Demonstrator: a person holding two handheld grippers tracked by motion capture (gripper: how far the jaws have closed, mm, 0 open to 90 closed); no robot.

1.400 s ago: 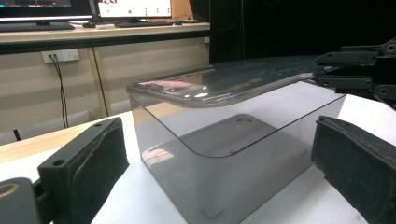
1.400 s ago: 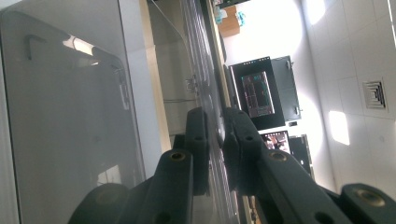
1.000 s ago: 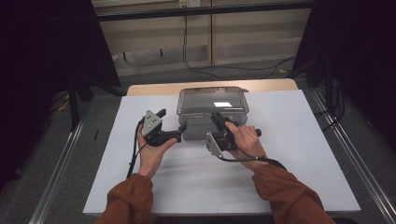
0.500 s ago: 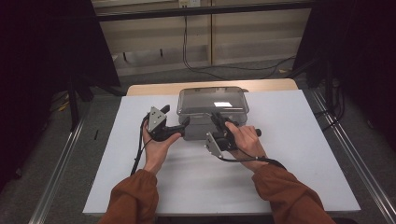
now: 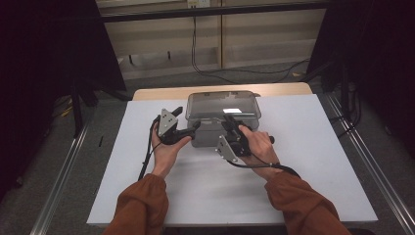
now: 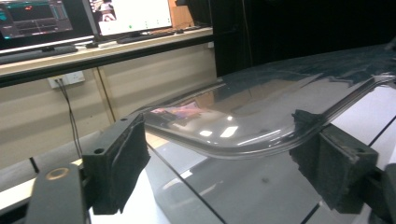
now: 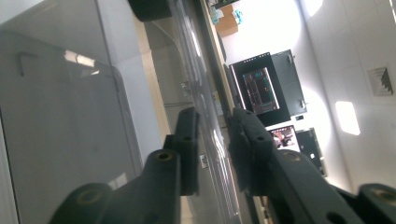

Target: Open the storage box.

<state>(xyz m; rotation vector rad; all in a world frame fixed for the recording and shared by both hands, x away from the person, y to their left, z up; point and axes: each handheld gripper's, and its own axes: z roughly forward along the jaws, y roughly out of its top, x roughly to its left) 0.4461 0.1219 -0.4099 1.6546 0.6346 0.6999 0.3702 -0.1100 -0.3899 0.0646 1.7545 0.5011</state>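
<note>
A clear grey plastic box (image 5: 222, 105) with a see-through lid (image 6: 261, 116) stands at the far middle of the white table (image 5: 303, 161). My left gripper (image 5: 195, 126) is at the box's front left corner, open. In the left gripper view the lid's rounded corner lies between its wide-apart pads (image 6: 119, 163), and the left gripper (image 6: 224, 154) holds nothing. My right gripper (image 5: 229, 121) is at the front edge of the box, turned on its side. In the right gripper view the right gripper (image 7: 215, 135) is shut on the thin lid rim (image 7: 196, 56).
The white table has bare room in front of the box and to both sides. A wooden strip (image 5: 161, 93) edges the far side. Metal rails (image 5: 63, 181) run along the floor left and right. Monitors (image 6: 84, 16) stand on a shelf behind.
My left gripper has moved right, up to the box's front left corner, so the lid corner now lies between its jaws. The right gripper has stayed on the rim.
</note>
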